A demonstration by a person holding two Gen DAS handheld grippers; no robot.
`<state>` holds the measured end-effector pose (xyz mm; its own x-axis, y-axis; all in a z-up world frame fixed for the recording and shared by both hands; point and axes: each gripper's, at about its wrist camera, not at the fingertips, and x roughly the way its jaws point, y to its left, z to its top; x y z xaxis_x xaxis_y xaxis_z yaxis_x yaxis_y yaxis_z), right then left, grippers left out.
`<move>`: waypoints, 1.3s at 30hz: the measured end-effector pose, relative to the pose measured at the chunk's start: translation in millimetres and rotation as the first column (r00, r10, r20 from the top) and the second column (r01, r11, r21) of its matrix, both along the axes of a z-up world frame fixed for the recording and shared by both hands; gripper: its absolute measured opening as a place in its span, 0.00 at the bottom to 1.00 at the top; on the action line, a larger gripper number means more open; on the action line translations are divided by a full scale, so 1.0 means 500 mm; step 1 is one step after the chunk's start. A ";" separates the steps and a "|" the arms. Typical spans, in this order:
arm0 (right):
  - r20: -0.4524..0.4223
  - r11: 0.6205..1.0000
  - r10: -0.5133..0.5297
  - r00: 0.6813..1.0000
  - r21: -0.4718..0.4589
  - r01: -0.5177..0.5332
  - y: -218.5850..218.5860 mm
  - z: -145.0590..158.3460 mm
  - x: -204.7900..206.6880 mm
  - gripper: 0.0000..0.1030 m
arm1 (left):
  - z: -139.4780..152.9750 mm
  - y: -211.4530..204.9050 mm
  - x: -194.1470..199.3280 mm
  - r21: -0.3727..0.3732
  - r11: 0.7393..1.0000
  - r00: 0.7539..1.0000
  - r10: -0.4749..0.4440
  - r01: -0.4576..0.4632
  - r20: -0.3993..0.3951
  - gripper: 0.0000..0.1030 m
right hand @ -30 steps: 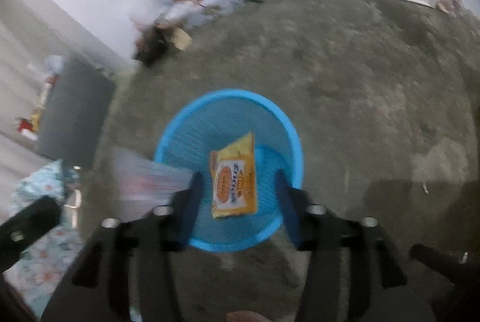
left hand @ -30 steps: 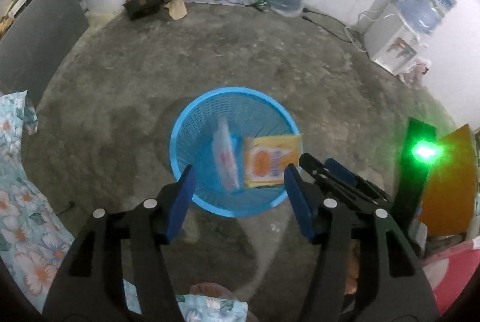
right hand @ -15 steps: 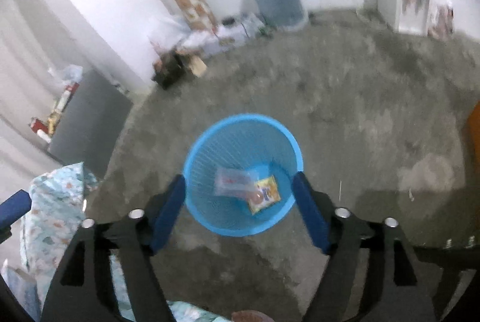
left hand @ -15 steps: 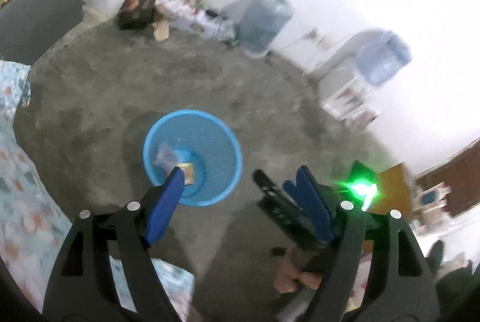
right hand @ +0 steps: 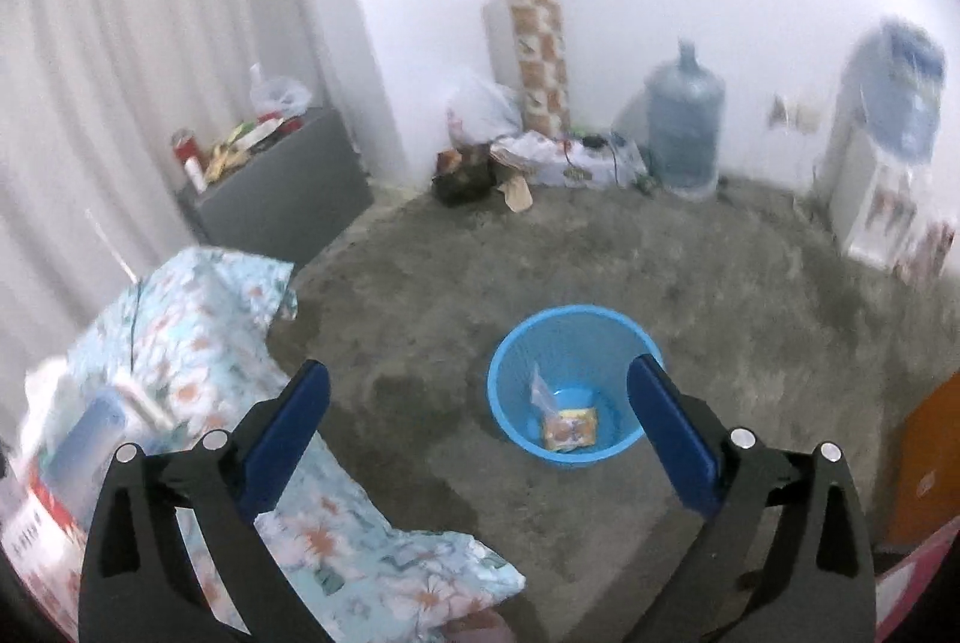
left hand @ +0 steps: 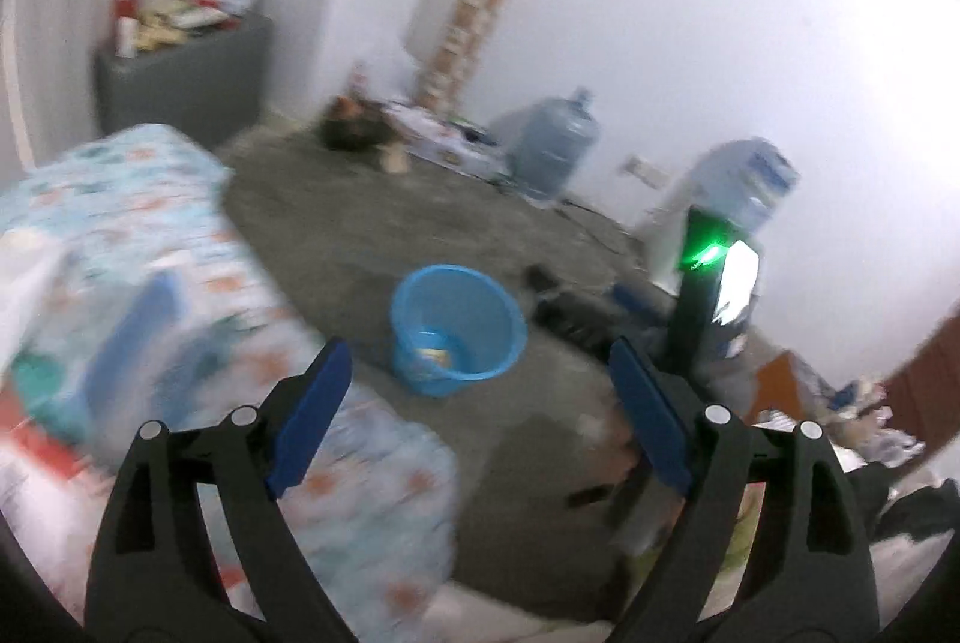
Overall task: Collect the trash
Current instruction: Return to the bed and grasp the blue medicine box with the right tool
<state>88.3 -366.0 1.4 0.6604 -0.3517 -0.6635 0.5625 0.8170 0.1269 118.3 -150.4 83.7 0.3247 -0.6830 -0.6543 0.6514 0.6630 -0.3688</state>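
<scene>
both wrappers now lying in the blue basket [right hand: 576, 385]; left gripper [left hand: 480, 391] and right gripper [right hand: 480, 415] above it, jaws opening, empty.

Blue mesh basket [right hand: 576, 337] upright on floor, yellow packet [right hand: 569, 427] and clear wrapper [right hand: 540, 386] inside

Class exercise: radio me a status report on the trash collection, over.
Left tongs and right tongs opening, empty. Yellow packet and clear wrapper inside blue basket. Nothing in the way.

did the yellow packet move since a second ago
Yes. It was between the right tongs above the rim; now the yellow packet lies at the bottom of the blue basket, tongs opening, empty.
</scene>
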 end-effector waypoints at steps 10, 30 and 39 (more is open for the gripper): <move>-0.070 0.973 0.175 0.982 -0.138 -0.183 0.161 0.065 0.029 0.94 | 0.007 0.315 -0.051 -0.014 0.928 0.922 0.371 -0.372 0.113 0.84; 0.184 0.571 0.384 0.905 0.723 -0.390 0.227 -0.050 0.183 0.94 | -0.045 0.486 -0.044 -0.036 0.830 0.820 0.557 -0.557 0.135 0.84; 0.094 0.459 0.357 0.929 0.849 -0.263 0.294 -0.152 0.294 0.94 | -0.049 0.516 -0.024 -0.041 0.825 0.816 0.564 -0.564 0.125 0.84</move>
